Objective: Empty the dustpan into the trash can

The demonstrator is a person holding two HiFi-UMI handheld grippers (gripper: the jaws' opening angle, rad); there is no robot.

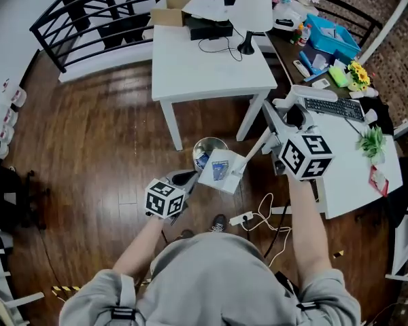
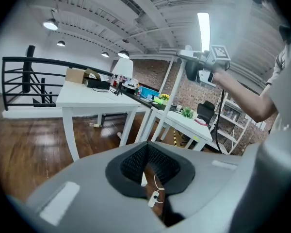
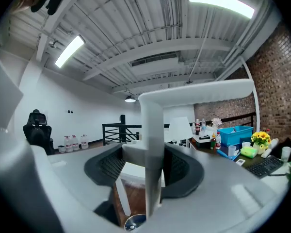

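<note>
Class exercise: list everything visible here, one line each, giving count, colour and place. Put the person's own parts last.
dustpan: one, white, long-handled, tipped over the trash can
trash can: one, silver, on the wooden floor beside a table leg
tables: two, white, one centre, one right
lamp: one, white shade, black base, on the centre table
keyboard: one, dark, on the right table
power strip: one, white, on the floor
railing: one, black, along the back
left gripper: one, grey, empty, beside the dustpan
right gripper: one, grey, closed on the dustpan's handle
person: grey top, bottom of head view
</note>
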